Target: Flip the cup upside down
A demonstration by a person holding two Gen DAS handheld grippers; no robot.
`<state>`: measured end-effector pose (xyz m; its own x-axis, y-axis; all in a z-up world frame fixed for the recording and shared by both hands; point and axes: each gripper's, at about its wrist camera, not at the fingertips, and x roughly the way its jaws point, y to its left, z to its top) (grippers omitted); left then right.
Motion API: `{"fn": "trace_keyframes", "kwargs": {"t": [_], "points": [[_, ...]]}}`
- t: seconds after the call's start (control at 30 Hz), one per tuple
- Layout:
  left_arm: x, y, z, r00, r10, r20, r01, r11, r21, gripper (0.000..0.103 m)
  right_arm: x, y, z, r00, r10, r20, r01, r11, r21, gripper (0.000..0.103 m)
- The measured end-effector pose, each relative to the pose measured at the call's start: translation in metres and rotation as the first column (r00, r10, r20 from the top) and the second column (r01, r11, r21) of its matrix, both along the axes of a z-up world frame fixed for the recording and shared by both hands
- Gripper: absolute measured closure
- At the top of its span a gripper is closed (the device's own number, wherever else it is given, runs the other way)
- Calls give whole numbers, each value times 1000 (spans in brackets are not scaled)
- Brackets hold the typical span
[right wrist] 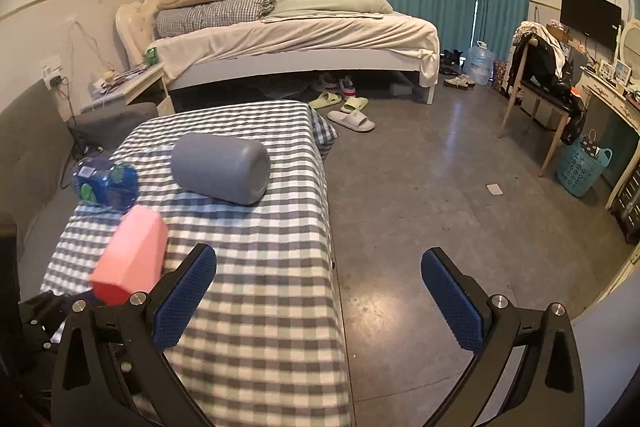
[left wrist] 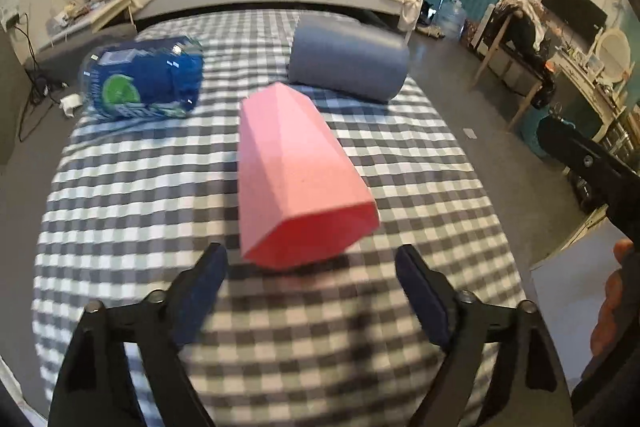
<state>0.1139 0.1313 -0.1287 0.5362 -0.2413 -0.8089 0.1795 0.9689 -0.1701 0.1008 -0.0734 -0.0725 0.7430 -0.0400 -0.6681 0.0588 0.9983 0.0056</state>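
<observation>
A pink faceted cup (left wrist: pixel 296 179) lies on its side on the checkered tablecloth (left wrist: pixel 120 211), one end toward me; I cannot tell which end. My left gripper (left wrist: pixel 310 267) is open, its fingertips just short of that near end, not touching it. The cup also shows in the right wrist view (right wrist: pixel 130 259), left of my right gripper (right wrist: pixel 320 267). The right gripper is open and empty, over the table's right edge and the floor.
A grey cylinder (left wrist: pixel 348 61) lies on its side at the table's far right, a blue plastic bottle (left wrist: pixel 144 79) at the far left. Beyond are a bed (right wrist: pixel 300 35), slippers (right wrist: pixel 352 119), a chair (right wrist: pixel 536 75) and a blue basket (right wrist: pixel 582 167).
</observation>
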Motion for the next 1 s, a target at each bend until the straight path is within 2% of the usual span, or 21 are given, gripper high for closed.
{"fn": "trace_keyframes", "kwargs": {"t": [0.1,0.2,0.3,0.4,0.53,0.7,0.87,1.0], "points": [[-17,14,17,998,18,66,-18,1000,9,9,-16,5,14,1000,-17,14,17,1000,-23,0],[-34,35,35,987,72,143,-77,997,25,7,-26,13,23,1000,-8,21,9,999,-31,0],[-42,60,46,973,129,191,-133,991,12,0,-32,31,30,999,31,11,-31,999,-40,0],[-44,82,52,955,193,226,-208,977,44,0,-35,53,34,997,75,-12,-75,995,-64,0],[-49,116,49,939,257,228,-270,963,27,0,-25,80,42,990,119,-70,-125,988,-87,0],[-35,147,40,937,294,190,-297,955,-16,0,0,112,47,973,162,-161,-181,978,-106,0],[-14,160,43,927,304,219,-310,951,-7,0,34,143,28,946,211,-247,-232,971,-59,0],[11,169,41,919,339,202,-347,938,3,0,63,155,5,922,227,-315,-250,967,-37,0]]}}
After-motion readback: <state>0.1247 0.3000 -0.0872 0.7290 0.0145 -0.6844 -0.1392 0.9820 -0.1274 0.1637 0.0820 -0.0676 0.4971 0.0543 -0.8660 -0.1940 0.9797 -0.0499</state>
